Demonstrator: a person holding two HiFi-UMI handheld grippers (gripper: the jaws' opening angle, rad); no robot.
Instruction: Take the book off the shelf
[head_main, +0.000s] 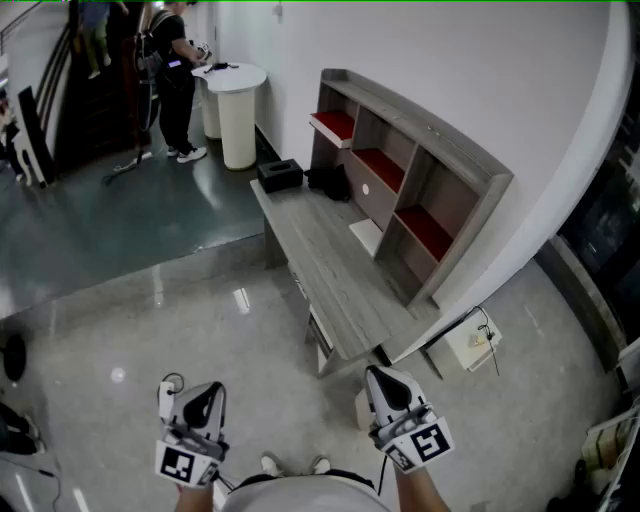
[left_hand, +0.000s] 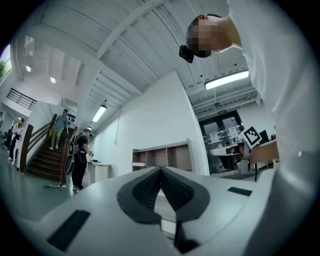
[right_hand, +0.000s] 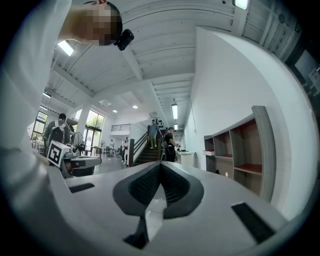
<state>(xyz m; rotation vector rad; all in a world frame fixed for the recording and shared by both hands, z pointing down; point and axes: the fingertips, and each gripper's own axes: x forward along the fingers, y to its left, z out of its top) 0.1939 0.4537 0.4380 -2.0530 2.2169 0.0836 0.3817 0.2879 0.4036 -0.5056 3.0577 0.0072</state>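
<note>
Left hand-held gripper (left_hand: 160, 170): jaws pressed together, nothing between them. Right hand-held gripper (right_hand: 160, 167): same, closed and empty. Both are held low, close to the person's body and well short of the long grey wood-grain table (head_main: 320, 262).

The grey wooden shelf unit with red-lined compartments (head_main: 430, 132) stands along the table's right side, against the white wall.

Task not started: approach, grasp and pull-out are all left.

Likely target is the flat red book with a white edge (head_main: 333, 125). It's in the far upper compartment and juts left past the shelf front. It lies flat, white edge facing left. Long axis looks near-to-far along the shelf, but it's too small to confirm.
</note>
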